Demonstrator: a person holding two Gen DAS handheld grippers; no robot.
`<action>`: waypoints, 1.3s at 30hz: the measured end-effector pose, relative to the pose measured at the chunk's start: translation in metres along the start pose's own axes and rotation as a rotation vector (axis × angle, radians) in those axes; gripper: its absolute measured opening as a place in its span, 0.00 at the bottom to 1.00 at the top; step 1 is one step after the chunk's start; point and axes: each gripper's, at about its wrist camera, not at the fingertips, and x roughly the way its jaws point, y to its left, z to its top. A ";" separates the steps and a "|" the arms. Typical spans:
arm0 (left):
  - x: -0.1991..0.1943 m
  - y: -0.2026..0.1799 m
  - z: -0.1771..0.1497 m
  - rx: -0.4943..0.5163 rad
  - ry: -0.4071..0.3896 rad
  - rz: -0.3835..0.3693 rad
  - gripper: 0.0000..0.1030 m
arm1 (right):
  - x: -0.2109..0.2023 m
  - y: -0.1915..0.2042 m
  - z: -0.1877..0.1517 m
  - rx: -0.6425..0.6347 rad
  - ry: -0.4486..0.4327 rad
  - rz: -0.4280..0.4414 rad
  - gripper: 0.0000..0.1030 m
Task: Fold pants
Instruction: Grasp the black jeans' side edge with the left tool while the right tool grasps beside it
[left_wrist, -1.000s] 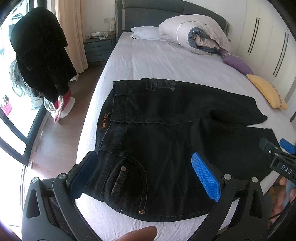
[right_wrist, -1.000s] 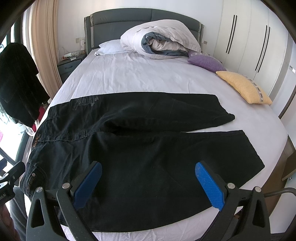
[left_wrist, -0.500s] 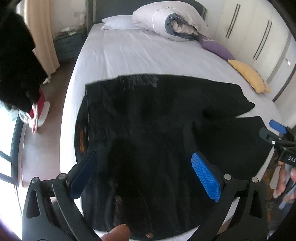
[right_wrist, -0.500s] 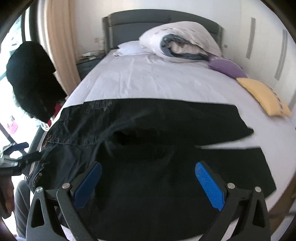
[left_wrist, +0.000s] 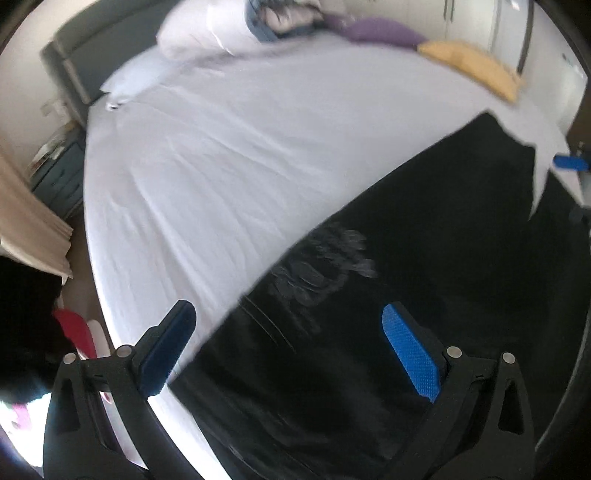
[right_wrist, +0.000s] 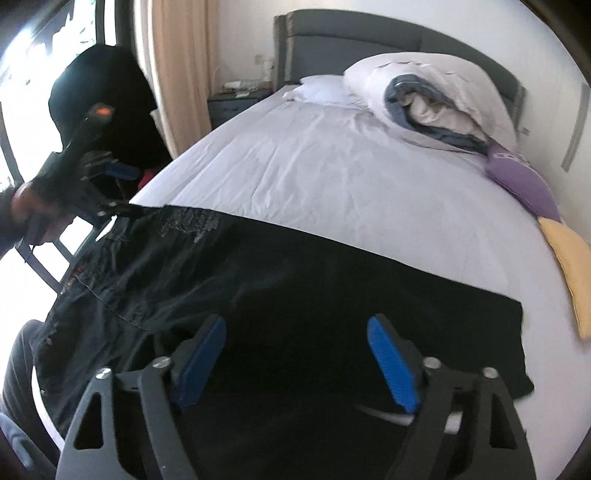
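Black denim pants under both: left hand-held gripper wide, empty; right hand-held gripper closing, nothing between its jaws.

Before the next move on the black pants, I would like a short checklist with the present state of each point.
1. Pants lie flat on the bed: ok, spread across its near part.
2. Left claw open: ok, wide apart, over the far edge of the pants near the waist, nothing gripped.
3. Right claw free: ok, closing over the leg fabric, nothing pinched yet.
4. Fold space: ok, bare sheet beyond the pants; pillow, duvet and cushions lie clear of them.
5. Both legs aligned: cannot tell, the near hem is hidden behind the claw.
6. Sharp view: not ok, the left wrist view is blurred.
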 end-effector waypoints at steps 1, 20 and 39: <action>0.009 0.005 0.003 0.003 0.011 -0.016 1.00 | 0.008 -0.003 0.003 -0.012 0.009 0.008 0.73; 0.111 0.085 0.032 -0.076 0.260 -0.344 0.57 | 0.104 -0.015 0.035 -0.097 0.106 0.179 0.65; 0.009 0.055 0.007 -0.009 -0.012 -0.181 0.07 | 0.161 0.012 0.115 -0.416 0.260 0.175 0.48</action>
